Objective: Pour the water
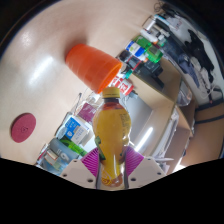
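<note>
Gripper fingers pinched the yellow bottle at its waist, held upright; orange cup lay tipped beyond bottle, likely pour target.

My gripper clamps a clear plastic bottle of orange liquid with a yellow cap, pink pads pressing both sides. Beyond it an orange plastic cup lies tilted on the white table. Blue-white carton just beside the bottle, round pink coaster further off.
</note>
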A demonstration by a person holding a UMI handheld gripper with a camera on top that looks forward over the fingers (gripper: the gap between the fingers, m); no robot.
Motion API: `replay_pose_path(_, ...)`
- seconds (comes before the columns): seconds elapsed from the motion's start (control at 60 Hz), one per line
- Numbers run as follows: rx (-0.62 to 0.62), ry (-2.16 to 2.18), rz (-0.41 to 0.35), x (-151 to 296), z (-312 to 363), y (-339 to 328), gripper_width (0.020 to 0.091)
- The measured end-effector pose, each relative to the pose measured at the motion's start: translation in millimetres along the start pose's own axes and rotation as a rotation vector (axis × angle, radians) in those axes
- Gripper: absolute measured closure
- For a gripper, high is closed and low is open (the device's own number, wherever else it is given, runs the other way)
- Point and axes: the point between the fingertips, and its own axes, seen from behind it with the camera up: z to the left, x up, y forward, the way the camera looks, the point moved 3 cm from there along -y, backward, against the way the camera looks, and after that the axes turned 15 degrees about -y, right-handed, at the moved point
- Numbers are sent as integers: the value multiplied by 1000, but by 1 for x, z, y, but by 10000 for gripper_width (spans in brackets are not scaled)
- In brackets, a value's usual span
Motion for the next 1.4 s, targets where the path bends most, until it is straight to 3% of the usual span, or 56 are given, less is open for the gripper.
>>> replay_pose_path(0.417,-24,48,10,-9,-8,11,791)
replay_pose_path(0.567,6,718,71,-43,2,1,788)
replay_pose_path(0.683,95,1500,109,-20,60,-19,787)
replay_pose_path(0.75,182,1884,33,10,74,-30,786)
replay_pose_path(0.783,250,1992,-15,2,74,-34,787)
replay_pose_path(0.85,265,2130,-22,19,87,-43,787)
replay_pose_path(0.9,254,2209,-2,44,101,-45,787)
replay_pose_path(0.95,303,2219,-16,27,107,-43,788)
replay_pose_path(1.133,354,2209,10,49,131,-44,782)
replay_pose_path(1.4,291,2233,-5,50,132,-48,739)
